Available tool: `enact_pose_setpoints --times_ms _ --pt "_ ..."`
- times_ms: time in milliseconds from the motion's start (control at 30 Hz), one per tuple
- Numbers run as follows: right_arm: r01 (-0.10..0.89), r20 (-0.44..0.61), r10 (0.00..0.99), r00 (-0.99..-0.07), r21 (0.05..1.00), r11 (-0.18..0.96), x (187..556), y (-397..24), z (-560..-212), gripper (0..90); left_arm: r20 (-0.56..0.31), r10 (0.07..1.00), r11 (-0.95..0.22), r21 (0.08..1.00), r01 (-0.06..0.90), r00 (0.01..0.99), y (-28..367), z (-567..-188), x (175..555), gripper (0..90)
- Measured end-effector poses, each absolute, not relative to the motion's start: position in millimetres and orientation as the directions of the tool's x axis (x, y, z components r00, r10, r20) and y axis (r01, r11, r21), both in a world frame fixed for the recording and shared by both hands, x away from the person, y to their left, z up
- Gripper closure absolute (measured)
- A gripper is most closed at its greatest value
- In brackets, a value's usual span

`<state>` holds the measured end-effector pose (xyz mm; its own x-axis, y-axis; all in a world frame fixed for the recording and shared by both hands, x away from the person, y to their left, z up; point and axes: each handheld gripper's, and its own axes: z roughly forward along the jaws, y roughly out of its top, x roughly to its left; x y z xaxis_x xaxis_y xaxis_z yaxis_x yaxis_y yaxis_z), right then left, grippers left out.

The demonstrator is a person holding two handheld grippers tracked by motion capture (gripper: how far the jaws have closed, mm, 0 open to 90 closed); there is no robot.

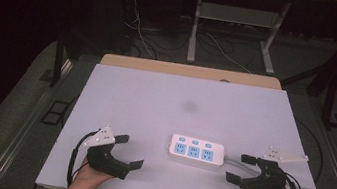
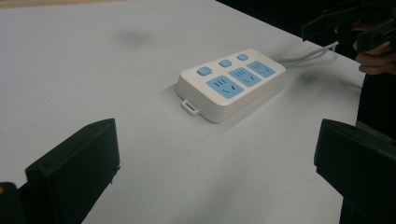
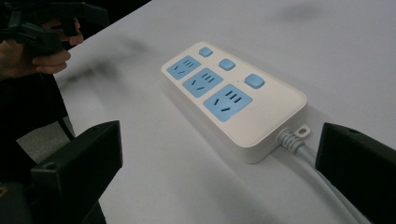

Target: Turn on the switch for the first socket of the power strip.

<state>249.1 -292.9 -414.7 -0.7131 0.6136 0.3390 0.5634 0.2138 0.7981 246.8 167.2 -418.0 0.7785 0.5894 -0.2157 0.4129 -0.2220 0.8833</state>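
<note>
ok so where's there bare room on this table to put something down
The far half of the table, beyond the power strip, is bare up to the wooden edge. The near strip between the open left gripper and open right gripper is free too. It is crowded by the strip's cable.

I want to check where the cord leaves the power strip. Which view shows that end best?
The right gripper view: the power strip lies close, its cord leaving the near end. The left gripper view shows the cord small, at the far end. The high view shows it tiny.
</note>
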Motion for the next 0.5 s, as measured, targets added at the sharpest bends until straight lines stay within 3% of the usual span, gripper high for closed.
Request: enact_pose_setpoints --times_ms 500 --pt "0.571 0.345 0.617 -0.707 0.794 0.211 249.5 -298.4 -415.0 0.2 -0.223 0.58 -0.225 0.881 0.417 0.783 167.6 -418.1 247.4 0.0"
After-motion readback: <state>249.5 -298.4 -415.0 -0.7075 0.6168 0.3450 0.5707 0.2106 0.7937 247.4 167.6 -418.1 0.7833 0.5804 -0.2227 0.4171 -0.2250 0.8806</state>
